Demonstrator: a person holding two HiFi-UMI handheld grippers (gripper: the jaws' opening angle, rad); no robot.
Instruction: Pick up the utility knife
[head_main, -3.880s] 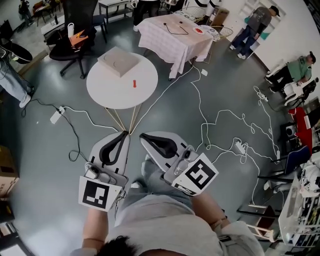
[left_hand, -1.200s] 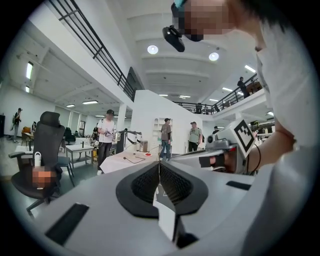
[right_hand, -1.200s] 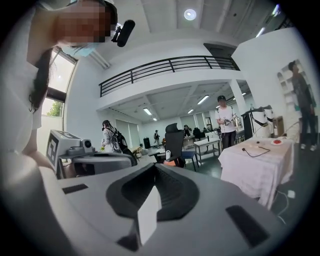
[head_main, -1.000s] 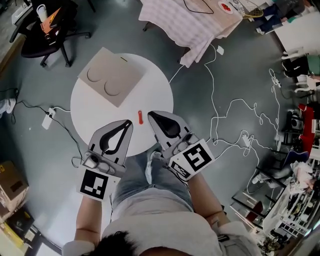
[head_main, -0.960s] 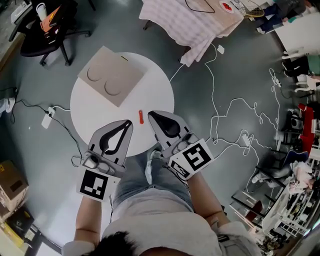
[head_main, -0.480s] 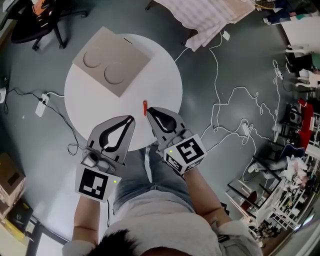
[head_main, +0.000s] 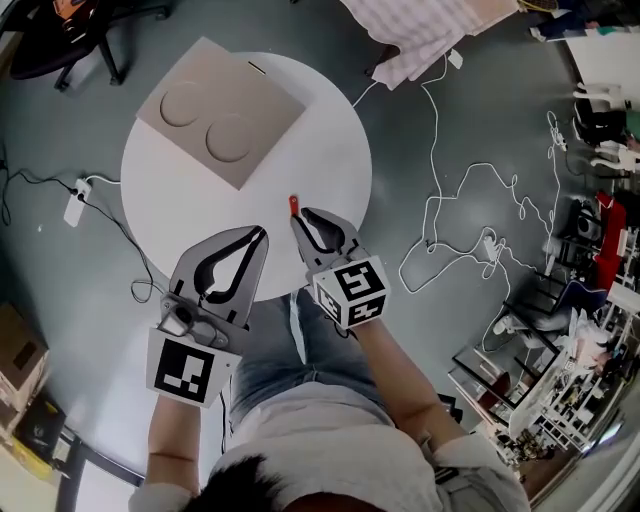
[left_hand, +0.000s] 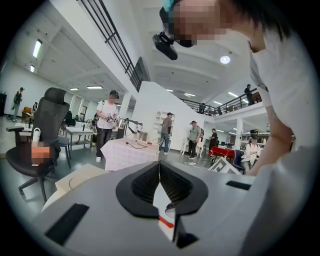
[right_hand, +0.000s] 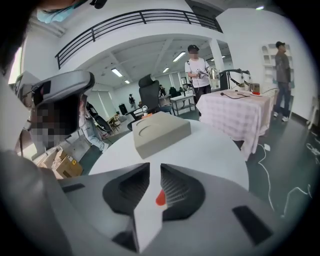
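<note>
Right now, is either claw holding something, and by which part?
Nothing is held. The knife lies on the table just beyond the right claw, whose jaws are slightly apart; the left claw is shut and empty.

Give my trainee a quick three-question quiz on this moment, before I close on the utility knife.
1. True or false: the right gripper holds the utility knife.
2. Which is nearer the knife, that one or the left gripper?
3. What else lies on the round table? A) beige box with two round recesses B) mug C) laptop
Key: 1 false, the knife lies on the table; 2 right gripper; 3 A.
</note>
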